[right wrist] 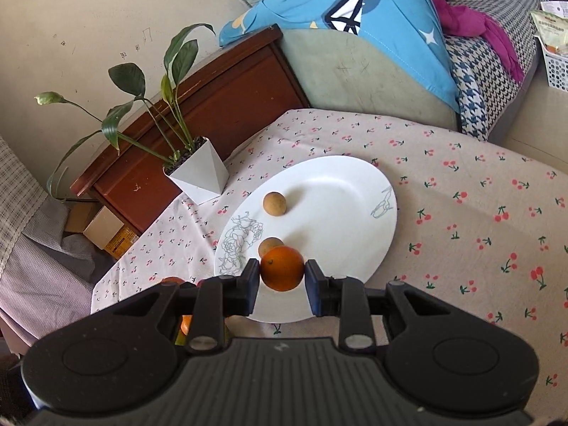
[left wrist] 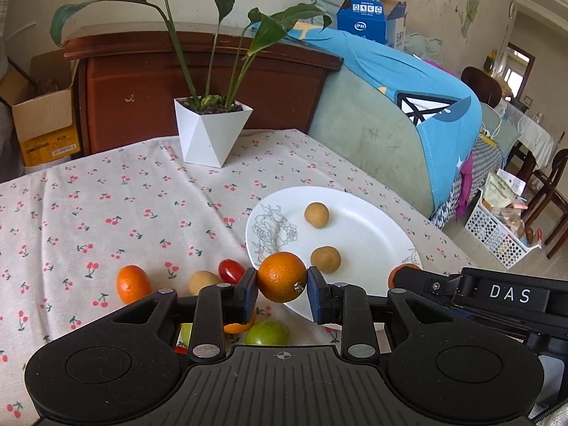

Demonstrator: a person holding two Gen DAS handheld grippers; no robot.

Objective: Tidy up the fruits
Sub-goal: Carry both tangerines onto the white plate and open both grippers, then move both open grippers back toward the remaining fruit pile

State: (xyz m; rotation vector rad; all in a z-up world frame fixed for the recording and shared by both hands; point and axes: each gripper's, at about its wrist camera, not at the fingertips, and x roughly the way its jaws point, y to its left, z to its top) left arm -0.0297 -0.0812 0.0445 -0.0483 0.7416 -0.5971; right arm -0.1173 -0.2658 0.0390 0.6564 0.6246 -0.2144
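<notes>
My left gripper is shut on a small orange, held above the near left rim of the white plate. Two tan round fruits lie on the plate. On the cloth to the left lie another orange, a tan fruit, a red tomato and a green fruit. My right gripper is shut on a second orange over the near part of the plate, where the tan fruits show.
A white angular pot with a leafy plant stands at the table's back. A brown wooden cabinet and a green sofa with a blue cushion lie behind the table. The cherry-print cloth stretches right of the plate.
</notes>
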